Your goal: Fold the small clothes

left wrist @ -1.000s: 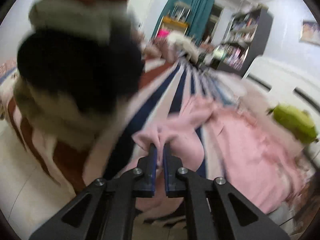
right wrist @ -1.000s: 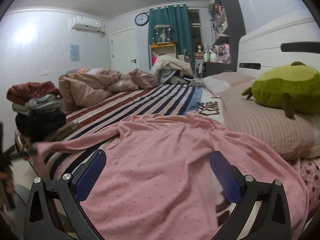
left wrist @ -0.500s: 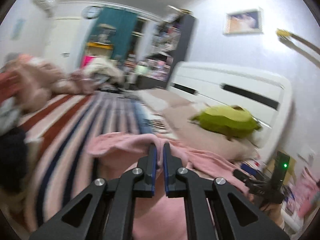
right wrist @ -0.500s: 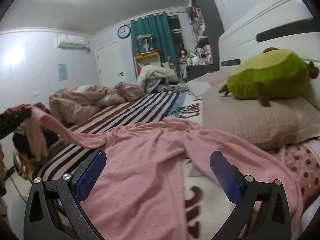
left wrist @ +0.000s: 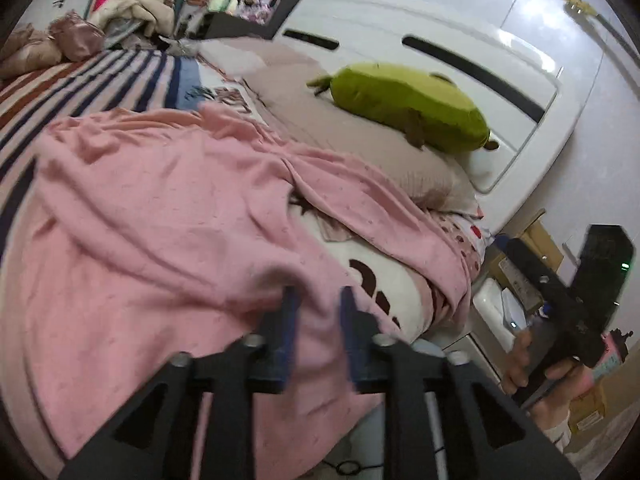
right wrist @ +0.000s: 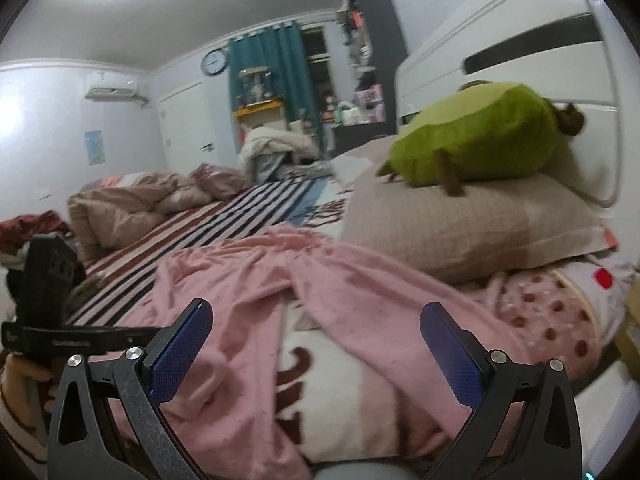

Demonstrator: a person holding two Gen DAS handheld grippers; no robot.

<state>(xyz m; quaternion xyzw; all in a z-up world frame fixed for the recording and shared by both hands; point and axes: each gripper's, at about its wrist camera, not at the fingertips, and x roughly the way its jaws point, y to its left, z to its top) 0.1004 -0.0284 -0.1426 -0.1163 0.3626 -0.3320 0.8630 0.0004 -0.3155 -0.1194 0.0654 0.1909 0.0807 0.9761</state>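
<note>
A pink dotted garment (left wrist: 160,216) lies spread and wrinkled across the bed; it also shows in the right wrist view (right wrist: 248,292). My left gripper (left wrist: 316,300) hovers over its near edge with the jaws slightly apart and nothing between them. My right gripper (right wrist: 316,332) is wide open and empty, low over the garment near the bed's edge. The right gripper body shows at the right of the left wrist view (left wrist: 560,300), and the left one at the left of the right wrist view (right wrist: 52,292).
A green plush toy (left wrist: 408,108) lies on a beige pillow (right wrist: 460,224) by the white headboard (left wrist: 440,40). A striped blanket (right wrist: 224,220) covers the bed, with a crumpled duvet (right wrist: 128,208) and stacked clothes (right wrist: 28,228) at the far left. Boxes (left wrist: 532,248) stand beside the bed.
My left gripper carried the garment's edge across the bed, laid it down and opened slightly, letting go. The right gripper stayed open and shifted slightly toward the pillow.
</note>
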